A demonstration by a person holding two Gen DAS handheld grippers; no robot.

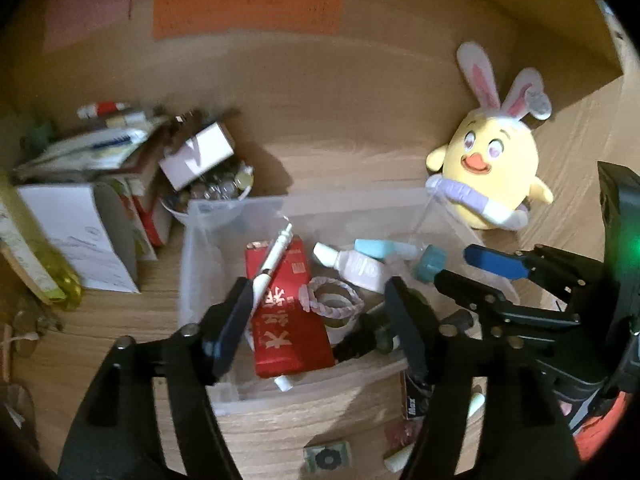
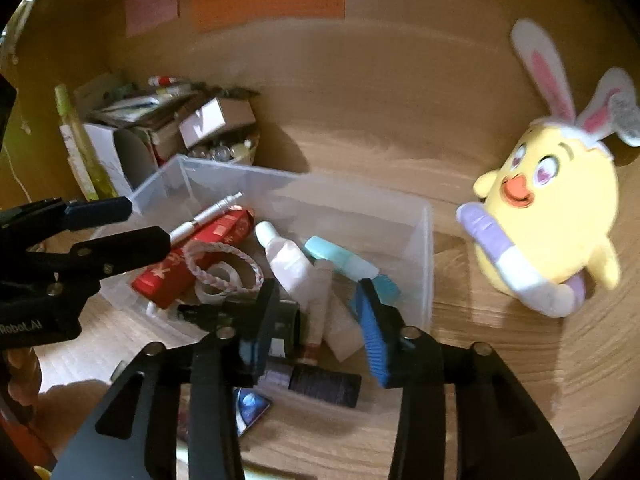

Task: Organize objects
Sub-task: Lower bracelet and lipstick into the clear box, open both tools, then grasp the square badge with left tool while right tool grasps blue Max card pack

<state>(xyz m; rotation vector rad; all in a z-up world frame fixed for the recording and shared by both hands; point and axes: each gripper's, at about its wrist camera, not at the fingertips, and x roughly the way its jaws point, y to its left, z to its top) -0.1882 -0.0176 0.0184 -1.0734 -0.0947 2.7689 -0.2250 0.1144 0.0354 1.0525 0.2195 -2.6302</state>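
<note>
A clear plastic bin (image 1: 240, 202) (image 2: 304, 178) stands on the wooden desk. In it lie a red packet (image 1: 288, 332) (image 2: 160, 280), a white pen (image 1: 276, 256) (image 2: 212, 212), braided hair ties (image 1: 332, 300) (image 2: 224, 264), a pale tube (image 1: 360, 268) (image 2: 288, 264) and a teal bottle (image 1: 380, 248) (image 2: 340, 258). My left gripper (image 1: 320, 292) (image 2: 148, 220) hangs open over the bin's left half, above the red packet. My right gripper (image 2: 320, 292) (image 1: 456, 266) is open over the bin's near right corner, nothing pressed between its pads. A dark cylinder (image 2: 324, 386) lies just below it.
A yellow plush chick with bunny ears (image 1: 492, 172) (image 2: 552, 208) stands to the right of the bin. Boxes and papers (image 1: 80, 224) (image 2: 120, 152) crowd the back left beside a bowl of small items (image 1: 216, 188). Small loose pieces (image 1: 326, 456) and a blue card (image 2: 250, 406) lie in front.
</note>
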